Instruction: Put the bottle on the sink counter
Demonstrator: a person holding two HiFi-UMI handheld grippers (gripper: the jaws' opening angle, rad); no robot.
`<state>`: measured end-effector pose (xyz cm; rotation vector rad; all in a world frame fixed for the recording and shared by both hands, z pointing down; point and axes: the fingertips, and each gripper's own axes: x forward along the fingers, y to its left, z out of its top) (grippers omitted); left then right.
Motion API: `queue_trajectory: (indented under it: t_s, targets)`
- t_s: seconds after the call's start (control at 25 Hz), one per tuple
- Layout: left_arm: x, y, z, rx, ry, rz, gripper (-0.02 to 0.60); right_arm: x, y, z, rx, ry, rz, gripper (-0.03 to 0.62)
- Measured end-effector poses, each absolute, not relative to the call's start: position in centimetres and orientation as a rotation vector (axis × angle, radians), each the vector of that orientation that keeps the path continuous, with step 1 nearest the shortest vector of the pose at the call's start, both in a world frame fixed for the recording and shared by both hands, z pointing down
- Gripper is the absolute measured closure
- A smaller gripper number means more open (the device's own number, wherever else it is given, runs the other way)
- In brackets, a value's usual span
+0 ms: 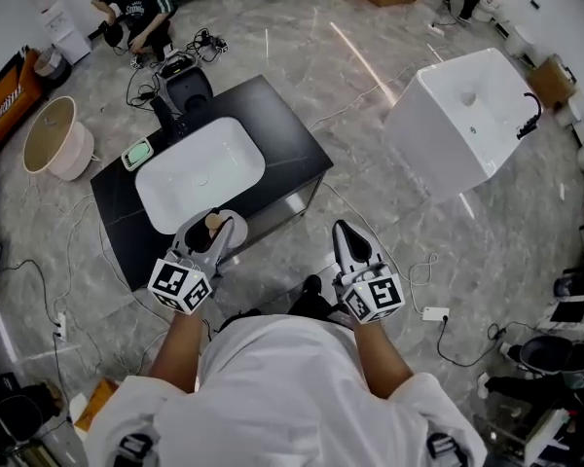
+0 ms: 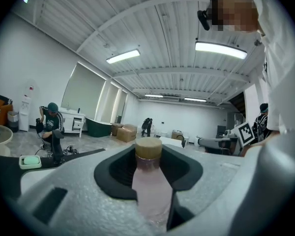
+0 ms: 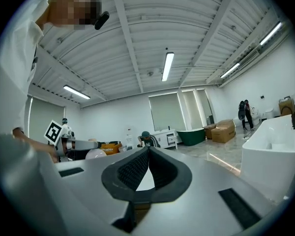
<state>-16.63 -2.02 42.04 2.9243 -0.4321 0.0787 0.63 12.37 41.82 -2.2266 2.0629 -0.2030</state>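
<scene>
The bottle, pale pink with a tan cap, stood upright between the jaws of the left gripper. The dark pads were clamped on its sides, and the cap rose just above the jaw tips. In the head view the bottle showed over the near edge of the black worktop. The white basin set into that worktop lay straight ahead of the jaws. A green soap dish sat ahead and to the left of them, beside the basin's far corner.

The right gripper hung to the right of the left one, well apart from it. Its jaws were closed tip to tip with nothing between them. Ahead and to the right of those jaws stood a separate white sink unit on the floor.

Beyond the worktop a person crouched among cables. A round pale tub stood off to the left of the worktop.
</scene>
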Motion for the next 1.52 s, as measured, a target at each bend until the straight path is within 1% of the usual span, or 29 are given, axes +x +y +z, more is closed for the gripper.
queue_trajectory:
  t_s: [0.36,0.64,0.88,1.12,1.52]
  targets:
    - [-7.8,-1.8,39.7,2.877,-0.56,0.021,0.437,11.7,11.5,40.4,-2.13,2.129,-0.186,0.579]
    - [-2.7,-1.8,40.1,2.873,-0.626,0.026,0.437,16.6,10.8,41.4,-2.046,2.193,-0.211,0.579]
    - [-0.5,-3.0,40.9,2.853,-0.657,0.062,0.437,19.1,9.2,43.0,-2.016,2.195,-0.287,0.579]
    - [0.8,-5.5,41.1,2.831,-0.69,0.054,0.437,20.1,6.0,43.9,-1.983,2.245,-0.312,0.579]
    - [4.4,-13.5,40.3,2.829,-0.68,0.033,0.437,21.9,-3.1,43.0,-1.931,2.346,-0.309,0.579]
